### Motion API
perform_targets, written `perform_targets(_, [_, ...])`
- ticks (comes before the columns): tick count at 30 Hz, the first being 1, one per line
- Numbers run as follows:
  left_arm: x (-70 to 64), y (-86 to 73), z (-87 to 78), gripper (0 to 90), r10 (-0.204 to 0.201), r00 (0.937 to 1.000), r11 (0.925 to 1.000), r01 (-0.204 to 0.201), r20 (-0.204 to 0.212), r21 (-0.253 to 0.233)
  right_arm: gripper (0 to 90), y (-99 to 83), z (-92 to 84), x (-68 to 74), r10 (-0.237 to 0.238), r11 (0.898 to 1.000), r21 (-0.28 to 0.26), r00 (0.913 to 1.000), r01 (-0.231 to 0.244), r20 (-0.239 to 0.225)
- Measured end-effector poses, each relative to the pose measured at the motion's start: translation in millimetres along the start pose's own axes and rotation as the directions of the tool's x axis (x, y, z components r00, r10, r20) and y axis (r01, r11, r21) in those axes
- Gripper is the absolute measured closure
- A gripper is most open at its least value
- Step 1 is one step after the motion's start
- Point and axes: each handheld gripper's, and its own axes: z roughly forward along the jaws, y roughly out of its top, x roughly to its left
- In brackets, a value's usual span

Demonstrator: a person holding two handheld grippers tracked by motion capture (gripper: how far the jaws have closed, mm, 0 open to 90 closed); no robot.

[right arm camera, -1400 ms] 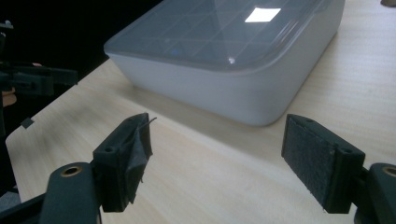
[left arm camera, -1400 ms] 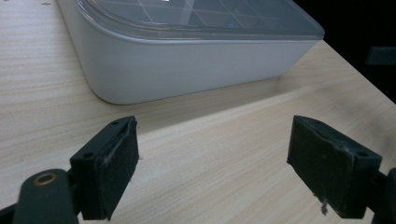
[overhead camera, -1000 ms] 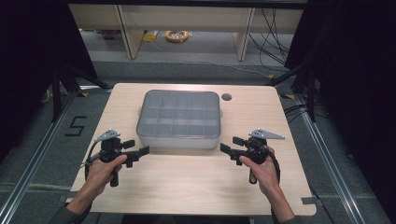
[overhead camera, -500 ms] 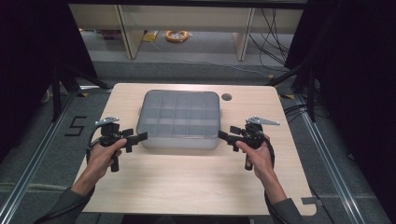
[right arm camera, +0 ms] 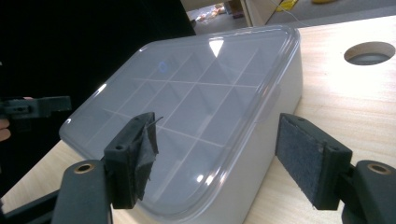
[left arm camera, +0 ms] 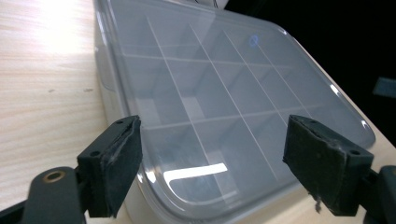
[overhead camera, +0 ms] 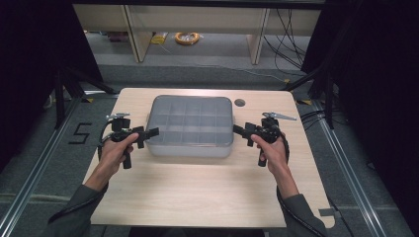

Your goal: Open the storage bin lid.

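Wooden table [overhead camera: 207, 197] carries one lidded divider box [overhead camera: 191, 123], lying between two grippers. Left gripper [overhead camera: 148, 133] and right gripper [overhead camera: 240, 132] both gape wide, empty, at opposite box ends. High view alone shows two hands; right gripper view brings the round table hole [right arm camera: 370, 52] close.

Black "5" marked on floor [overhead camera: 81, 133] left of table [overhead camera: 207, 197]

Lab-like recording space, black curtains [overhead camera: 29, 54], floor rails [overhead camera: 29, 173], loose cables [overhead camera: 291, 34], lone wooden table [overhead camera: 197, 197]
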Motion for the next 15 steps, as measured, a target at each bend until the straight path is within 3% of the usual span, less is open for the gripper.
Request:
perform_targets(1, [0.8, 1.6, 0.4, 19.0, 0.004, 1.0, 1.0, -0.004, -0.002, -0.002, 30.4, 0.9, 2.0, -4.8, -0.046, 0.999, -0.01, 0.999, 0.046, -0.001])
perform_targets(5, [4.3, 5.6, 4.4, 18.9, 0.004, 1.0, 1.0, -0.004, -0.008, 0.008, 30.4, 2.9, 7.4, -9.0, -0.024, 1.0, -0.01, 0.9997, 0.024, -0.004])
perform_targets(6, [7.0, 8.1, 8.0, 19.0, -0.003, 0.9999, 1.0, 0.003, -0.016, 0.003, 30.4, 4.0, 11.0, -7.4, 0.017, 1.0, 0.005, 0.9998, -0.017, -0.006])
perform_targets(7, [8.4, 8.9, 9.0, 19.1, -0.005, 0.9997, 1.0, 0.005, -0.023, 0.004, 30.5, 4.9, 13.3, -11.7, -0.034, 0.999, -0.005, 0.9994, 0.034, -0.004])
perform_targets(11, [13.1, 7.5, 12.8, 20.0, -0.016, 0.9997, 0.9998, 0.016, -0.021, 0.01, 30.4, 6.1, 18.9, -12.0, -0.024, 1.0, 0.008, 0.9997, 0.024, -0.003])
perform_targets(12, [14.4, 7.5, 13.2, 20.0, -0.016, 0.9996, 0.9998, 0.016, -0.022, 0.012, 30.4, 6.2, 18.5, -8.9, 0.014, 1.0, 0.021, 0.9999, -0.014, -0.003])
perform_targets(15, [16.9, 8.9, 13.9, 19.9, -0.017, 0.9995, 0.9997, 0.018, -0.025, 0.018, 30.4, 7.9, 20.5, -13.1, -0.029, 1.0, 0.006, 0.9995, 0.029, 0.011])
